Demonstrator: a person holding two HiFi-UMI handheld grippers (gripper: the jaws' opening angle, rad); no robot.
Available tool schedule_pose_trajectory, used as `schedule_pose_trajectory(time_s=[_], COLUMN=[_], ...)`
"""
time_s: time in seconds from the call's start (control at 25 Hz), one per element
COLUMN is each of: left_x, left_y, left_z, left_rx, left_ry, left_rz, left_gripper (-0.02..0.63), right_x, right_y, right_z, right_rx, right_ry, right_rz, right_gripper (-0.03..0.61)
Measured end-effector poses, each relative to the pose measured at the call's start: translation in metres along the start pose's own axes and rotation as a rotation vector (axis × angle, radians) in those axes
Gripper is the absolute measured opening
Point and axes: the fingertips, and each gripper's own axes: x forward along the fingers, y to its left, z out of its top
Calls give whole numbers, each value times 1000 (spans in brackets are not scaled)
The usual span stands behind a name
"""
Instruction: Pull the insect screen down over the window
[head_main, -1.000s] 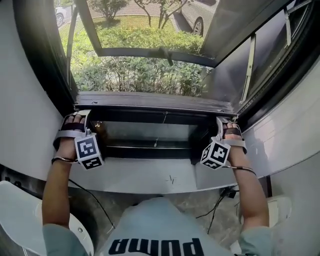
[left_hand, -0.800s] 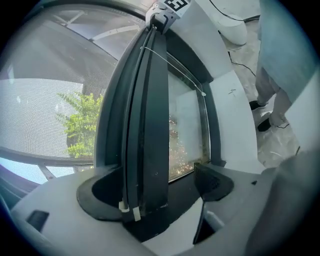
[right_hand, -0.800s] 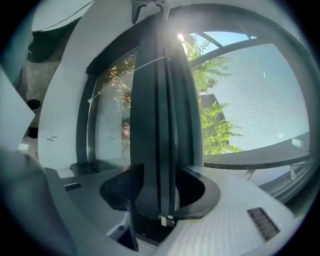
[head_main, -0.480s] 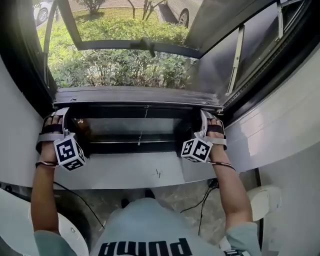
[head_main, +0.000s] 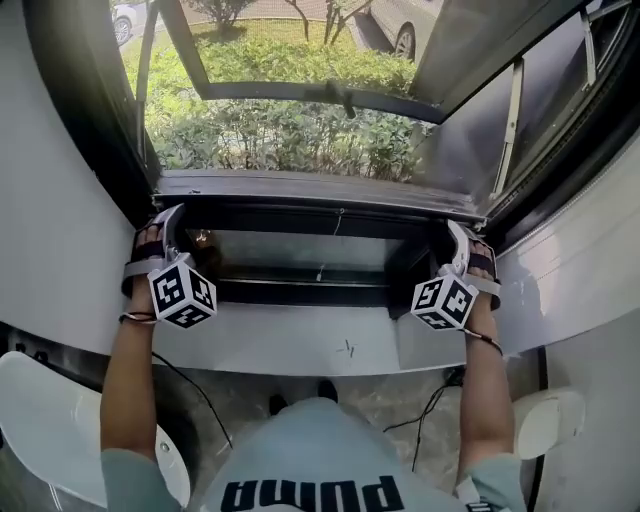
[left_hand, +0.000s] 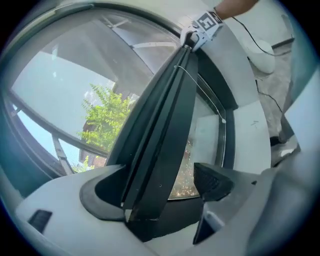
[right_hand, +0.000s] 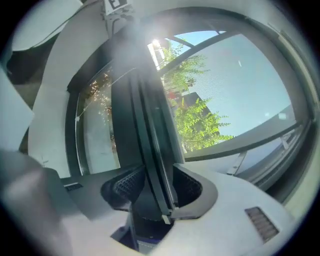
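Head view: the screen's grey bar (head_main: 320, 187) is lying level across the window (head_main: 280, 130), low near the sill. Your right gripper (head_main: 455, 236) is clamping its right end. Your left gripper (head_main: 168, 224) is straddling the left end, jaws wide, one pad touching.

We hold left gripper (head_main: 166, 222) at left end of insect screen's grey pull bar (head_main: 320, 188), right gripper (head_main: 457, 236) at right end, arms stretched forward. Bar lies level, low in window opening, just above dark lower frame (head_main: 300, 290). Thin cord (head_main: 338, 222) hangs near bar's middle. Beyond bar we see green shrubs (head_main: 280, 140), outward-swung window sash (head_main: 310, 95), part of parked car (head_main: 395, 30). Below frame: pale sill (head_main: 300, 345), black cable (head_main: 190, 395) trailing across floor.
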Motion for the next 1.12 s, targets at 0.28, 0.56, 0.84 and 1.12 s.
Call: schedule_pose_trajectory(time_s=[0.28, 0.56, 0.84, 1.12], left_x=[-44, -87, -129, -161], left_y=[0, -18, -76, -103], left_z=[34, 33, 44, 81], left_rx=[-612, -1060, -1140, -1171], left_ry=[-298, -489, -452, -433], left_rz=[-51, -25, 0, 88], left_gripper=[415, 28, 14, 14], right_x=[-62, -104, -145, -162], right_y=[6, 52, 83, 91], right_z=[54, 104, 142, 145], right_rx=[651, 1343, 1308, 1188], right_ry=[-223, -399, -462, -589], right_rz=[48, 255, 353, 420], right_gripper=[170, 10, 6, 6])
